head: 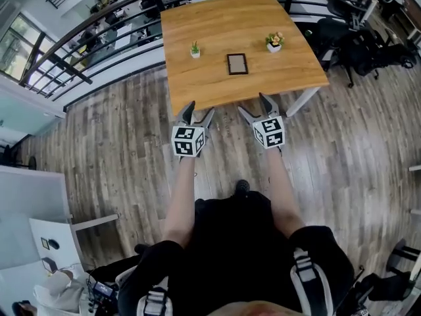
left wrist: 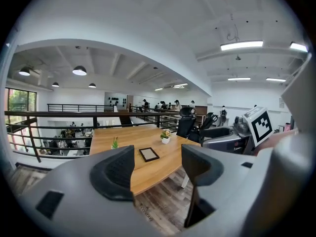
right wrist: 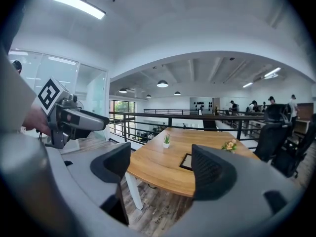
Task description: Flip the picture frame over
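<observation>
Item: picture frame (head: 237, 64), flat at the middle of the table (head: 210, 91), green plant (head: 195, 49) and flowering plant (head: 274, 42) to either side.

Left gripper (head: 198, 112), right gripper (head: 255, 108): jaws spread, empty, just short of the table's near edge.

I'd approach low, pinch one frame edge, and turn it clear of both pots.

My right gripper (right wrist: 160, 174), jaws wide apart, facing the table (right wrist: 158, 157).
Nothing sits between them; the picture frame (right wrist: 186, 161) lies flat on it.
</observation>
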The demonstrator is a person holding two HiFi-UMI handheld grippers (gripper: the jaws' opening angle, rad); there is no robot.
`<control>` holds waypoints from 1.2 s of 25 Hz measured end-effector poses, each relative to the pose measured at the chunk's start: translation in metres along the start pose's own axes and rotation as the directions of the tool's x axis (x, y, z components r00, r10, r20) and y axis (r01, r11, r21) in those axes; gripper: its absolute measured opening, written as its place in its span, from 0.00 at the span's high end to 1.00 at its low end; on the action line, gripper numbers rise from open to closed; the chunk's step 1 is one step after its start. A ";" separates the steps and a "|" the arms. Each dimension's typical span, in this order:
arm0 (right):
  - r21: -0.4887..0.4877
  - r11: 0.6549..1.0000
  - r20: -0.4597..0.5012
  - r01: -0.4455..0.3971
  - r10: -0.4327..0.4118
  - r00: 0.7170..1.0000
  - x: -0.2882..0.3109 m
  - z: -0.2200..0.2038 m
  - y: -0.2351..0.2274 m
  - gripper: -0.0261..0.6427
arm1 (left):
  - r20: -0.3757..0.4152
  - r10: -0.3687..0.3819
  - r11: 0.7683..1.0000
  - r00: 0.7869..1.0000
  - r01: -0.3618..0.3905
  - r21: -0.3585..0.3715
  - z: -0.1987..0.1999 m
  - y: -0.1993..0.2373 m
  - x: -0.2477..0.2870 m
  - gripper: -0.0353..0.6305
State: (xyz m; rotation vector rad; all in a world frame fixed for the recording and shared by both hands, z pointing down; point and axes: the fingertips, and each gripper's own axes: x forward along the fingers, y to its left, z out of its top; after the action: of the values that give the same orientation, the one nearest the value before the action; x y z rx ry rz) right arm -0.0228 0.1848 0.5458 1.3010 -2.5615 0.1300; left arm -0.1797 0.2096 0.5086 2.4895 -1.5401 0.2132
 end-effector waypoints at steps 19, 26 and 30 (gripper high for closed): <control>0.025 0.998 -0.031 -0.066 0.066 0.997 0.019 -0.019 -0.035 0.43 | -0.012 0.098 0.993 0.995 -0.099 -0.068 -0.012 0.006 0.012 0.49; 0.005 0.997 -0.038 -0.073 0.073 0.997 0.028 -0.016 -0.042 0.43 | -0.016 0.096 0.993 0.995 -0.097 -0.073 -0.010 0.011 0.029 0.49; 0.000 0.998 -0.044 -0.057 0.057 0.997 0.030 -0.016 -0.058 0.43 | -0.011 0.081 0.993 0.997 -0.081 -0.082 -0.008 0.009 0.046 0.49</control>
State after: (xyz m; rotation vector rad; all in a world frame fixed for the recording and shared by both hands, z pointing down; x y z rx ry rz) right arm 0.0097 0.1304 0.5672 1.2114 -2.5618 0.1662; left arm -0.1672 0.1677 0.5283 2.3631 -1.6143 0.1680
